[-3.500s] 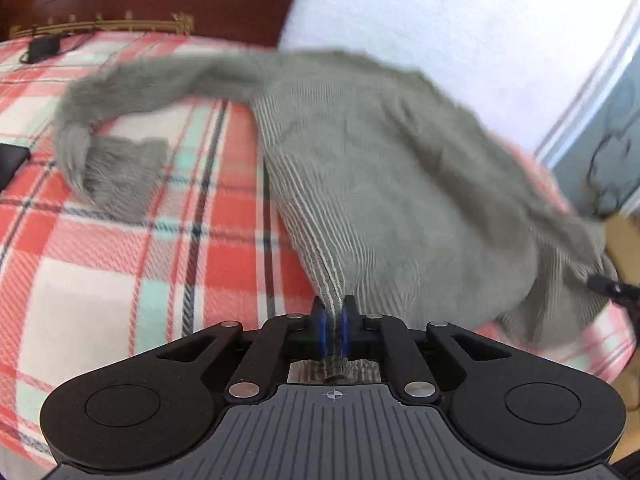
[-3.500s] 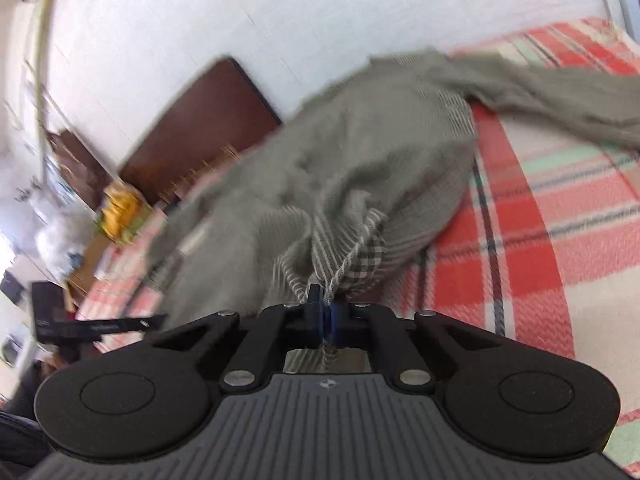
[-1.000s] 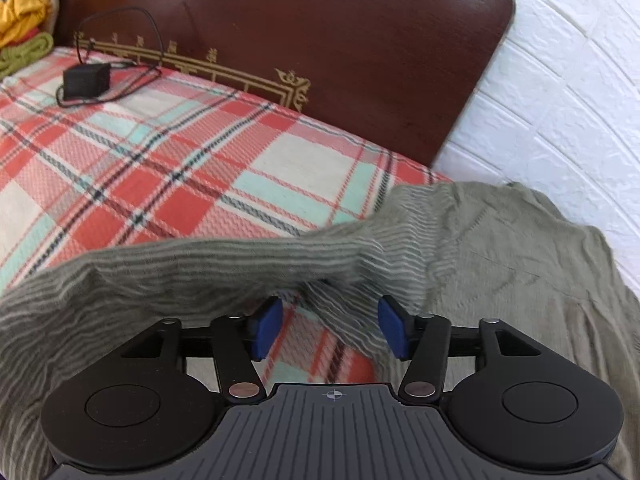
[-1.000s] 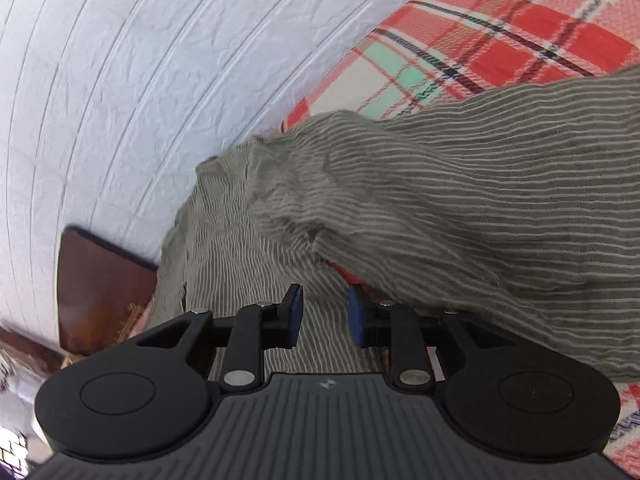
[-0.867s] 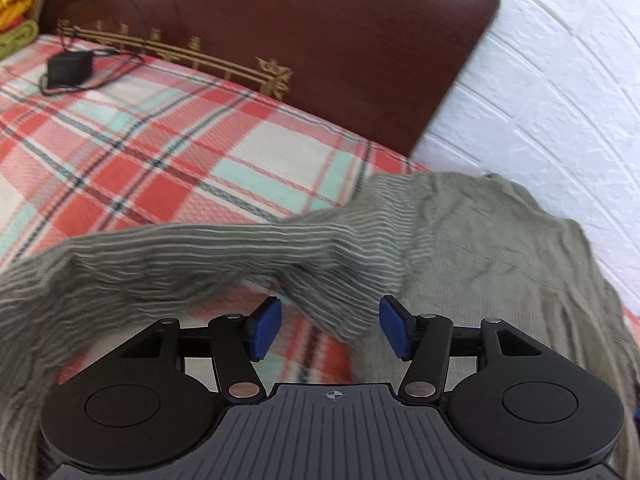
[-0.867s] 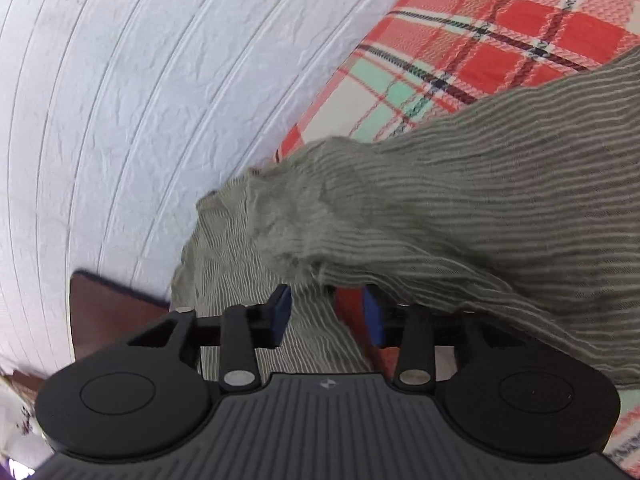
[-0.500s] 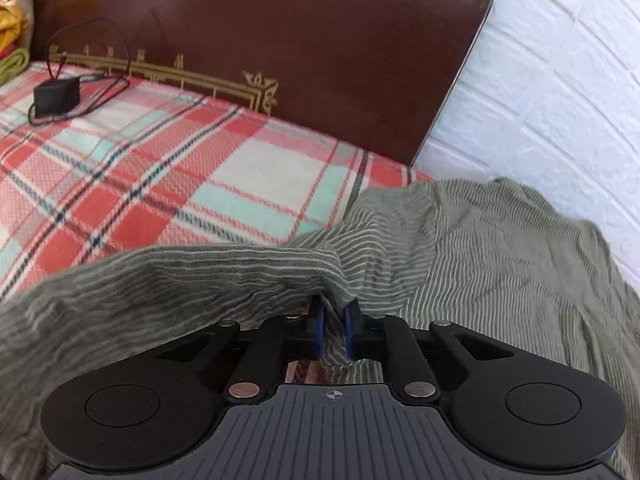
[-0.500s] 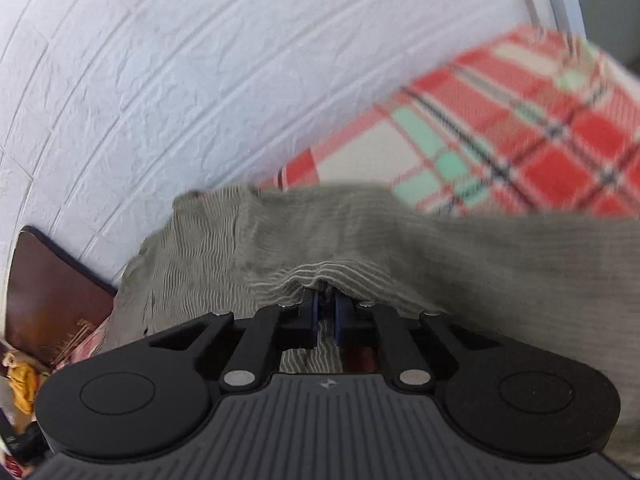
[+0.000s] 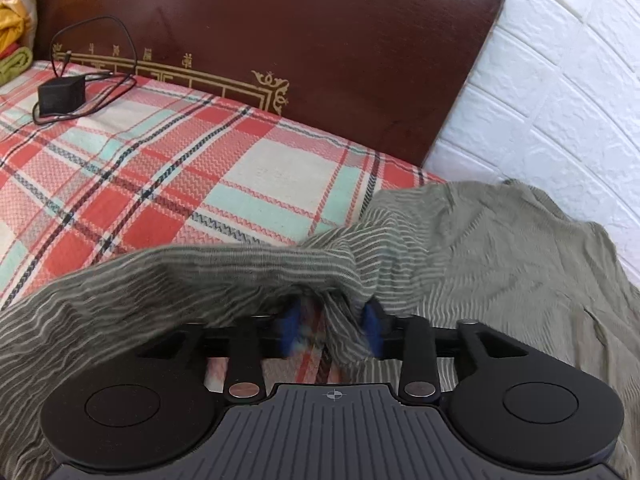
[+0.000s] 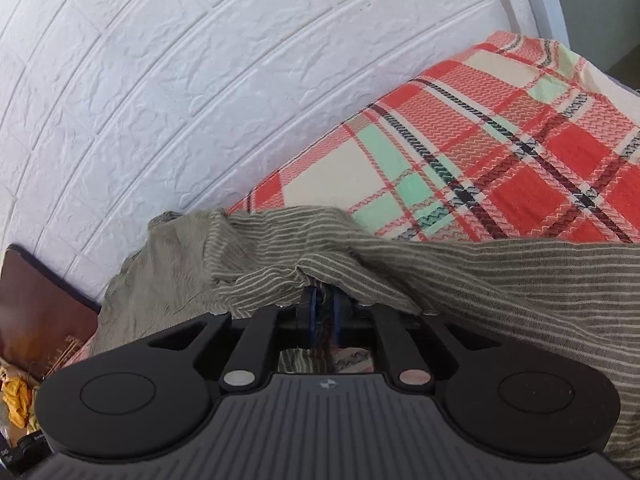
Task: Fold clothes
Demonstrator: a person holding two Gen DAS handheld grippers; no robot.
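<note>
A grey-green striped garment (image 9: 500, 248) lies on the plaid bedspread (image 9: 160, 184), bunched against the white wall. One fold is draped over the front of my left gripper (image 9: 330, 320), which is open. Its blue pads (image 9: 289, 322) stand apart, and a strip of the fabric hangs loose between them, nearer the right pad. In the right wrist view the same garment (image 10: 500, 276) covers the tips of my right gripper (image 10: 325, 308). That gripper is shut on a pinch of the striped cloth, and the pads are partly hidden under it.
A dark wooden headboard (image 9: 280, 20) stands behind the bed and a white brick-pattern wall (image 10: 200, 60) runs along its side. A black charger (image 9: 60, 94) with its cable lies on the bedspread at the far left. Yellow and green cloths (image 9: 12, 4) sit beyond it.
My left gripper was shut on a fold half a second ago and its pads have now parted. My right gripper closed on the cloth and stays shut.
</note>
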